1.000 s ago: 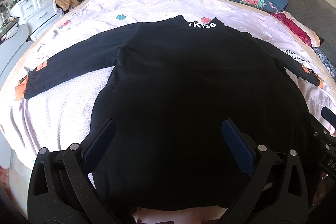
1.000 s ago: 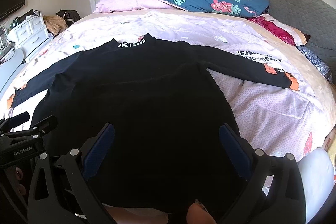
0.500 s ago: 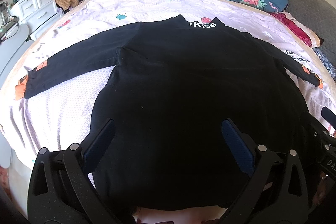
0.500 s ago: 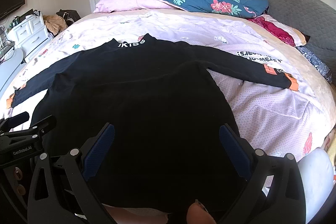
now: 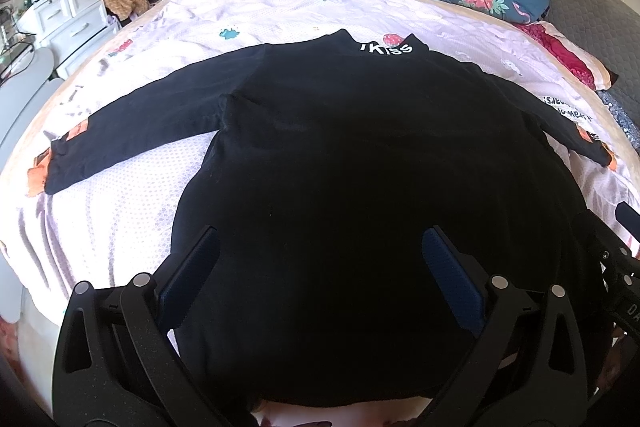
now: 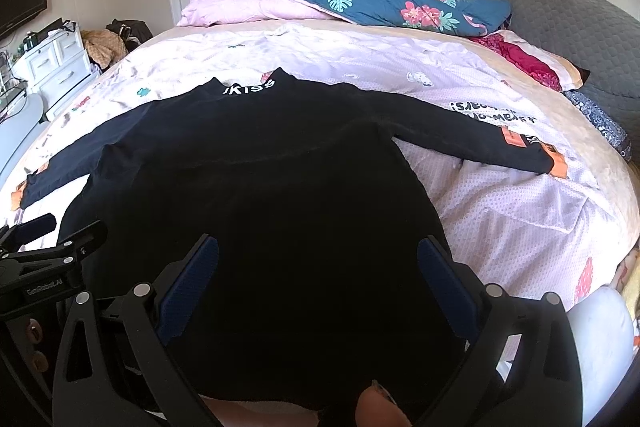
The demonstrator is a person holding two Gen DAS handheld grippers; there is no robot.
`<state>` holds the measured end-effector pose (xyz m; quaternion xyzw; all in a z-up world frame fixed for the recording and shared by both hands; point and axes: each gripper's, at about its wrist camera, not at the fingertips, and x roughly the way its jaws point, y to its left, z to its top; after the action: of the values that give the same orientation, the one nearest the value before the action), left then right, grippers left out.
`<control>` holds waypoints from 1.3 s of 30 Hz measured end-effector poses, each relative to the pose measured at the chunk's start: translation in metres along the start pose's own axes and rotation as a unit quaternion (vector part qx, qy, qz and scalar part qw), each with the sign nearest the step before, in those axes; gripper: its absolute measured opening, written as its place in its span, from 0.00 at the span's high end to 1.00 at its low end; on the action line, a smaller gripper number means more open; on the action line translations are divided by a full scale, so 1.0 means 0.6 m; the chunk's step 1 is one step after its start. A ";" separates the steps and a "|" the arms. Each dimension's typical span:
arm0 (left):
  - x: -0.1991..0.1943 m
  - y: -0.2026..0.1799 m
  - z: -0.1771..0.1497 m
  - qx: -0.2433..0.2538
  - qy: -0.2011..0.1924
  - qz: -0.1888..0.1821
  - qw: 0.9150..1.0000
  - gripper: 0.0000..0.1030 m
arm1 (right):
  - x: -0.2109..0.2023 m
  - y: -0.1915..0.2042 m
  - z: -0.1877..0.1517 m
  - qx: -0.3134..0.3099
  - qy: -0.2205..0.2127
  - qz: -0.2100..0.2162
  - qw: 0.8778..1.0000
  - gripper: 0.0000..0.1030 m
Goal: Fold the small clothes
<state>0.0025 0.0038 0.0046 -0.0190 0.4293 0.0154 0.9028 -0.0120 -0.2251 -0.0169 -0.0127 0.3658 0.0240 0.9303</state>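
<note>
Both jaws apart, holding nothing. My left gripper (image 5: 320, 267) and right gripper (image 6: 318, 267) hover side by side over the hem end of the black top (image 5: 360, 167), which lies flat on the bed (image 5: 280, 7), collar far ahead of my jaws, 2 sleeves spread out to either side. No fold made yet. Risks: pads pinch the bedsheet (image 6: 500, 207) along with the hem and drag it; grabbing only 1 layer skews the fold; dark fabric hides the hem edge.
</note>
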 end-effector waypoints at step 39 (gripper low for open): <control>0.073 -0.033 0.226 -0.018 0.001 -0.015 1.000 0.08 | 0.100 -0.084 0.258 0.120 -0.017 -0.063 0.991 0.04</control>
<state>0.1364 -0.0092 0.0566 -0.0411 0.4297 0.0097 0.9020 0.1399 -0.2667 0.0561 0.0761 0.3488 -0.0785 0.9308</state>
